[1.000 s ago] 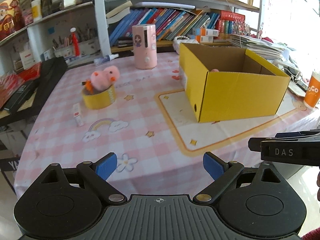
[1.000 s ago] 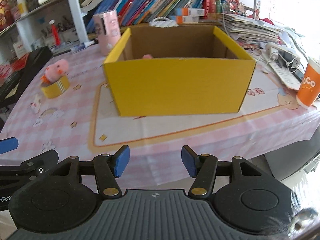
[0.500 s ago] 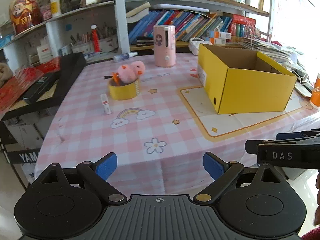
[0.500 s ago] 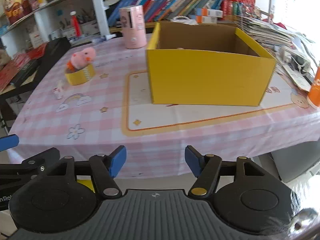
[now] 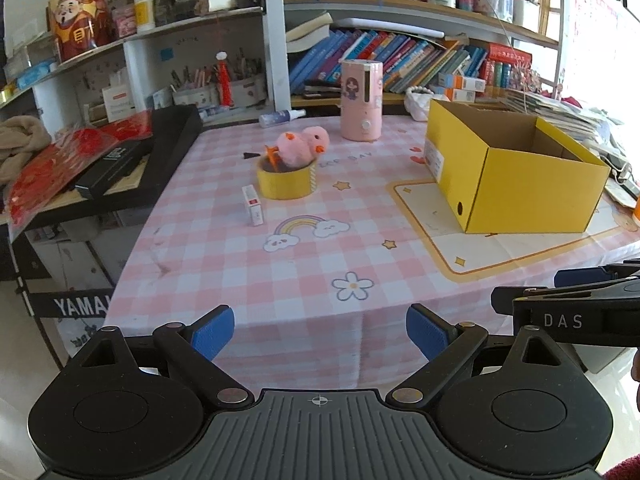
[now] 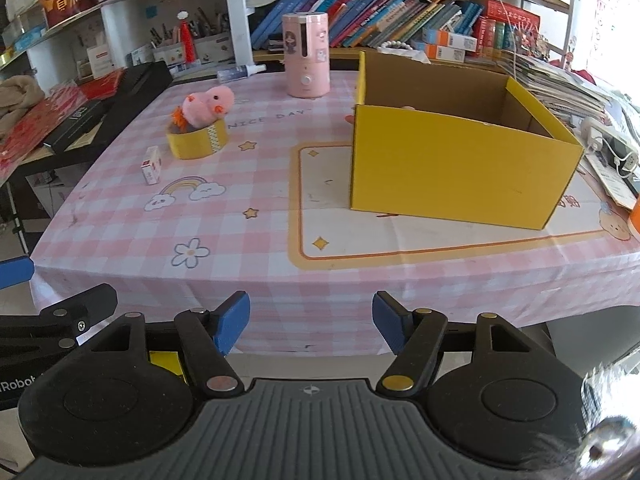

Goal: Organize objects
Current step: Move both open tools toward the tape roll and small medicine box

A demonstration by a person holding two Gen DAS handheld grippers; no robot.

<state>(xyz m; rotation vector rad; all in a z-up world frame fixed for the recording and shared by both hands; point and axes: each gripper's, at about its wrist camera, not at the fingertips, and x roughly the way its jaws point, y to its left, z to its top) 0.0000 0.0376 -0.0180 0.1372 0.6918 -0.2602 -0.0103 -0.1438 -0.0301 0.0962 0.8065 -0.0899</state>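
An open yellow cardboard box [image 5: 516,184] [image 6: 460,168] stands on the right half of the pink checked tablecloth [image 5: 320,248]. To its left, a pink plush chick [image 5: 302,146] [image 6: 208,110] sits in a yellow tape roll [image 5: 286,180] [image 6: 198,142], with a small white and red packet [image 5: 252,204] [image 6: 151,165] beside it. A pink cylinder [image 5: 361,100] [image 6: 306,60] stands behind them. My left gripper [image 5: 320,332] is open and empty, off the table's near edge. My right gripper [image 6: 311,322] is open and empty too, also short of the near edge.
Bookshelves [image 5: 400,60] line the back. A black case [image 5: 132,156] with red packets lies on a stand at the left. Stacked papers [image 6: 560,84] and a power strip [image 6: 604,136] crowd the right side beyond the box. An orange cup [image 6: 634,216] is at the right edge.
Both grippers have drawn back from the table, so more of its near edge and left side shows. The right gripper's jaws have spread wider.
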